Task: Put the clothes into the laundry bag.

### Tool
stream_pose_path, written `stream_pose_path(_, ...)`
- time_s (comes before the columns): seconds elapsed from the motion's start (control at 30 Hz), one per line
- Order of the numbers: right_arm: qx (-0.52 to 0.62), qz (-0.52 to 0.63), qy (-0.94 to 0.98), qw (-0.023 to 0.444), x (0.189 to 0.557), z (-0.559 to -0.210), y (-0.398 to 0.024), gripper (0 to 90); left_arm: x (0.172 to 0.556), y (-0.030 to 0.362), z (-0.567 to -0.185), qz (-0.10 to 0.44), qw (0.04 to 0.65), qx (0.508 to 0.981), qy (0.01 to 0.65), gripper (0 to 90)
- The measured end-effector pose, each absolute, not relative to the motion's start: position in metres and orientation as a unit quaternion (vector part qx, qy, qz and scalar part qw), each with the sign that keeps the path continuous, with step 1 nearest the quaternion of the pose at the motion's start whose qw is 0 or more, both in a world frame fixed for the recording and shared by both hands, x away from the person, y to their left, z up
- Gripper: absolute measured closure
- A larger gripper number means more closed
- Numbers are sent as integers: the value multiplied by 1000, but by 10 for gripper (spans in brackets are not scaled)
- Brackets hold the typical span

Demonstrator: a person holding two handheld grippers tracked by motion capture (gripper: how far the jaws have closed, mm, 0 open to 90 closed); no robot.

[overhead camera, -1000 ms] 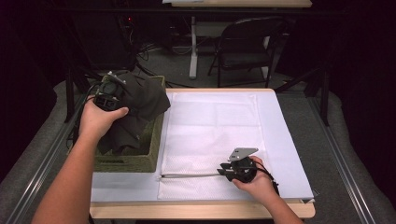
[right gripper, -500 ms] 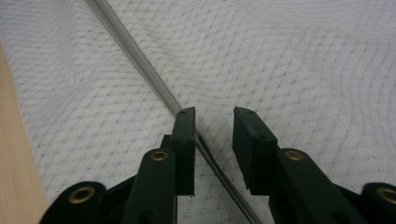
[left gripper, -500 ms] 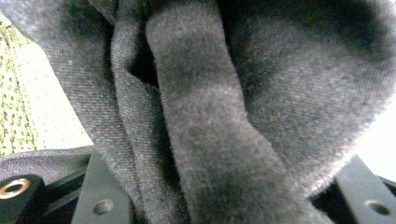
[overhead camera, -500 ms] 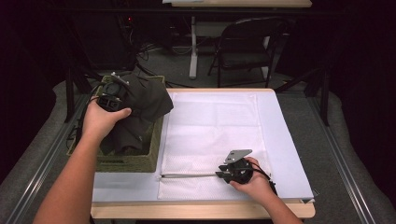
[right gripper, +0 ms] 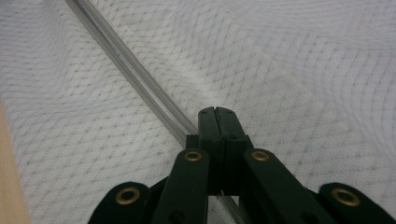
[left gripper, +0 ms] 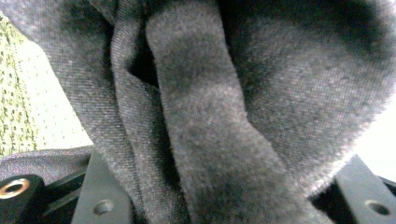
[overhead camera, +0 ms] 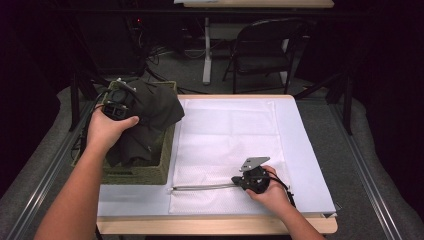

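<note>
The white mesh bag lies flat on the table, and it is the biggest thing under the right claw. To the left of that claw, well apart, a green basket sits at the table's edge. The dark grey cloth hangs over the basket, right under the left claw.

In the left gripper view the cloth bunches between the two black jaws, so the left claw is clamped on it and holds it up above the basket. The right claw has just been closing, and in the right gripper view its tips are pressed together on the bag's edge, at the clear zipper strip. I think a bit of mesh is pinched there, but it is hard to see.

This looks like the step of opening the bag so the cloth can go in. Next, the right claw needs to lift that edge to make a mouth. Then the left claw must carry the cloth over to it.
</note>
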State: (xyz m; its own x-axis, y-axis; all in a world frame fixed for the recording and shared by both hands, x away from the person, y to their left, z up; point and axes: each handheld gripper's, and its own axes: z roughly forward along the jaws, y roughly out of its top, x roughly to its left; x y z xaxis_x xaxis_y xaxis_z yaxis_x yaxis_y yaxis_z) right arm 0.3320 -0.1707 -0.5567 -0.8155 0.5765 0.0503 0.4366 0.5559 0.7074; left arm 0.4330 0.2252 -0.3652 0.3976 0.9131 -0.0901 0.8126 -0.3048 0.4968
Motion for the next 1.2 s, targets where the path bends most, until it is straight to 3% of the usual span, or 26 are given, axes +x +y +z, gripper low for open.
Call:
stream_pose_path(0.47,269,368,885,98,326,-557,-167,745,433,221,-362,103,243,802,536,458)
stream_pose_path(0.67,261,366,888,98,329,-558,-170,721,433,219,-363,100,246,803,534,458)
stream_pose_path(0.93,291,378,876,79,336,-559,-173,876,433,217,-363,100,244,805,532,458)
stream_pose_path(1.2,299,392,866,86,339,-555,-176,886,433,216,-361,100,247,805,530,458)
